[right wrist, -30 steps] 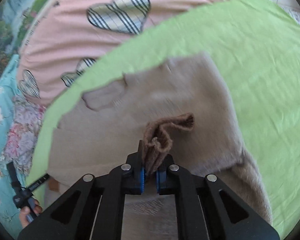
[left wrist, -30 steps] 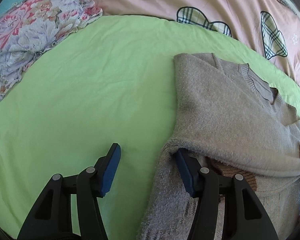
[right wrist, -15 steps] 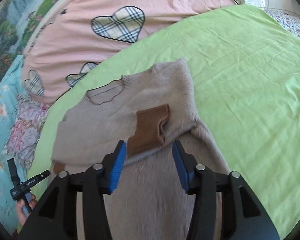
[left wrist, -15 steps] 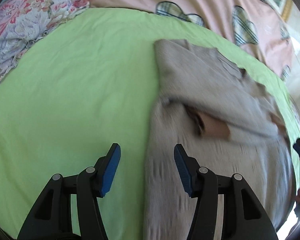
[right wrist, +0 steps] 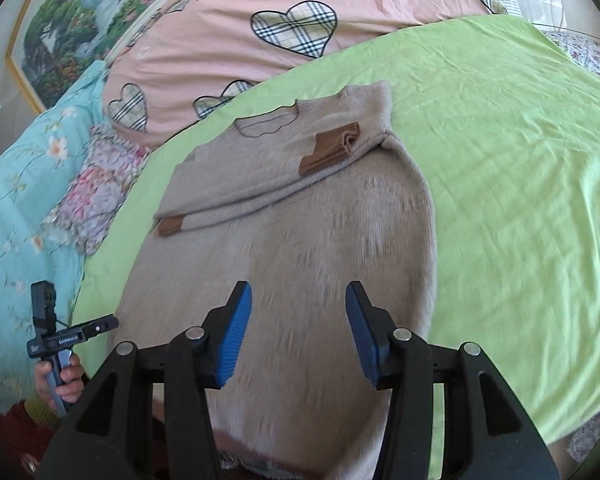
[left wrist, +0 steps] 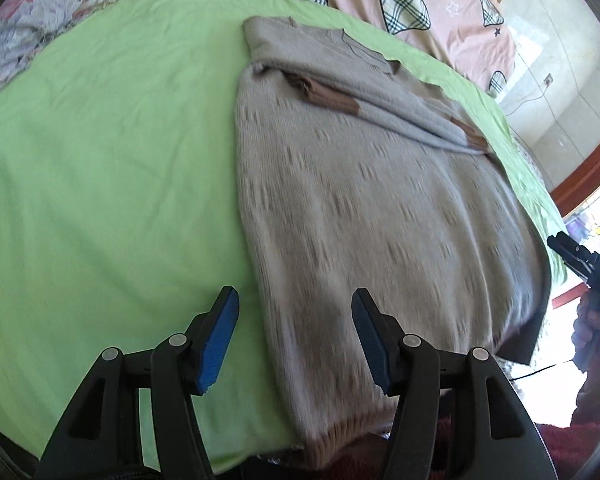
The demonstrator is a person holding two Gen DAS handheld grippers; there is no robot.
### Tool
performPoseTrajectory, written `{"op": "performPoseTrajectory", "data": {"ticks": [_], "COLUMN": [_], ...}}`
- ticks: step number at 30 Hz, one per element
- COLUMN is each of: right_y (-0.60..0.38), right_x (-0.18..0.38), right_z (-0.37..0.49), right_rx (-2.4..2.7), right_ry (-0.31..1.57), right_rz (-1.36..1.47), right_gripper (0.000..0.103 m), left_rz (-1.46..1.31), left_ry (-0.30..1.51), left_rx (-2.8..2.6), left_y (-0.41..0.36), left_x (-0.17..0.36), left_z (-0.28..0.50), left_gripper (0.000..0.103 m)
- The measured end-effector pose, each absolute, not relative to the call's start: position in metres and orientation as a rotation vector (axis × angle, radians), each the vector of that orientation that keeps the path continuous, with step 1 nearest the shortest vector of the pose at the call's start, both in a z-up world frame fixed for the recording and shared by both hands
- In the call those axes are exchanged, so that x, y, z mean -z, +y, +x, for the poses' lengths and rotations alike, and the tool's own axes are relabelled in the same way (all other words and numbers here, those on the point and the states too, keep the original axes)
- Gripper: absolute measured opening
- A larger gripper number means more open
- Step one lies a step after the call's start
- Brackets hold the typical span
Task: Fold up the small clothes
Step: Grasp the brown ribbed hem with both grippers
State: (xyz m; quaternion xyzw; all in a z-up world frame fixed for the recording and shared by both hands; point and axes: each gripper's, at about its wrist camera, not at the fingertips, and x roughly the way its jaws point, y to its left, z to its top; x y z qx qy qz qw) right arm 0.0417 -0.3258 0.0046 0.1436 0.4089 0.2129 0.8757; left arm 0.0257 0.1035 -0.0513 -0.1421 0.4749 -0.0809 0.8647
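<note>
A beige knit sweater [left wrist: 364, 208] lies flat on the green sheet [left wrist: 100, 168], neck at the far end, both sleeves folded across its chest with brown cuffs [left wrist: 328, 98] showing. It also shows in the right wrist view [right wrist: 300, 240], cuffs [right wrist: 328, 150] on top. My left gripper [left wrist: 294, 338] is open and empty over the sweater's near left edge by the hem. My right gripper [right wrist: 298, 328] is open and empty above the sweater's lower body. Each gripper appears in the other's view, the right one [left wrist: 588, 264] and the left one [right wrist: 60, 336].
A pink duvet with plaid hearts [right wrist: 300, 28] lies beyond the sweater. A floral pillow [right wrist: 96, 176] and a turquoise quilt [right wrist: 16, 184] lie to the left. The bed's near edge is just below the hem. A framed picture [right wrist: 72, 20] hangs behind.
My right gripper let go of the brown cuff, which now lies on the sweater's chest. Both grippers pulled back toward the hem, open.
</note>
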Motion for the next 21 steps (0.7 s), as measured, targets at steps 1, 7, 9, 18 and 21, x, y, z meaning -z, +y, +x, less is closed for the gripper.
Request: {"op": "performPoseTrajectory", "data": {"ticks": [1,7,9,18,21], "right_y": [-0.329,-0.353,-0.353,-0.319,-0.315], "right_x": [-0.004,0.017,0.026,0.064,0.072], "right_z": [0.035,-0.002,-0.01,-0.022,-0.021], "right_rx": [-0.447,-0.437,-0.434,-0.487,-0.48], "right_ry": [0.859,0.972,1.022,1.132,1.143], "right_rz": [0.292,0.28,0.262,0.218,0.192], "right_gripper": [0.051,0.055,0.056,0.059,0.059], "left_rz": [-0.299,-0.278,-0.262,-0.139,-0.089], "left_ry": [0.995,1.027,1.05,1.114,1.121], "left_rx": [0.179,0.24,0.263,0.352,0.37], "left_y": [0.104,0.092,0.085,0.062,0.056], "left_x": [0.053,0.058,0.063,0.074,0.076], "left_z": [0.018,-0.009,-0.018,-0.021,-0.023], "left_gripper": [0.06,0.062,0.062,0.065,0.063]}}
